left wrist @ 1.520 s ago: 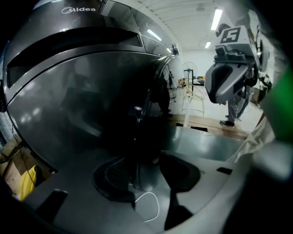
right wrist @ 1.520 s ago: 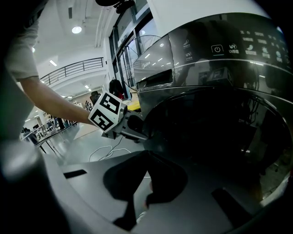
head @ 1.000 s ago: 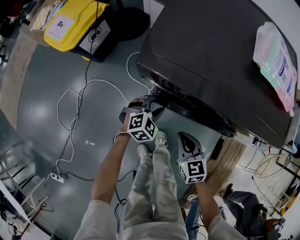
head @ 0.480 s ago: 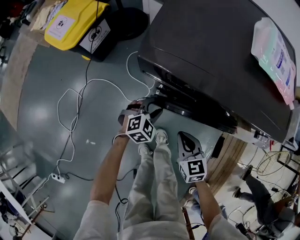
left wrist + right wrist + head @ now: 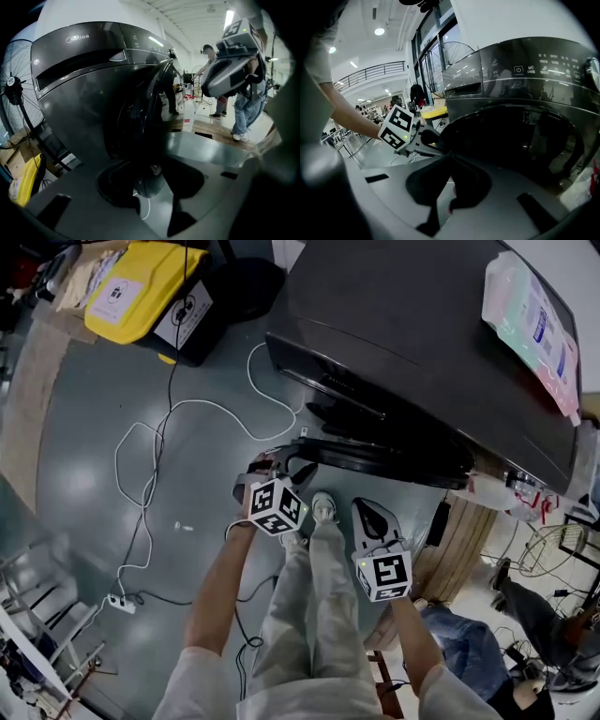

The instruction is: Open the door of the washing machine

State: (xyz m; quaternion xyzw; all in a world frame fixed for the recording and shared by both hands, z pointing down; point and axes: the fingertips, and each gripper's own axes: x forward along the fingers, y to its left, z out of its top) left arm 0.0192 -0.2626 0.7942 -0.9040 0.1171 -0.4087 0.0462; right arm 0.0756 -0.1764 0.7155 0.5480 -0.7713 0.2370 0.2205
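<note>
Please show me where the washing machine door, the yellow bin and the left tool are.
washing machine door [image 5: 384, 461]: head view, its dark rim.
yellow bin [image 5: 155, 268]: head view, its lid.
left tool [image 5: 281, 461]: head view, between its fingertips.

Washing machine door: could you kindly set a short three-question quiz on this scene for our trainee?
1. True or false: the washing machine has its door fully shut.
2. Which gripper is at the door's edge? A) left gripper B) right gripper C) both
3. What colour is the top of the case on the floor?
Key: 1 false, it stands ajar. 2 A; its jaws, just closing, have the door's edge between them; the right gripper hangs back, empty. 3 yellow.
</note>
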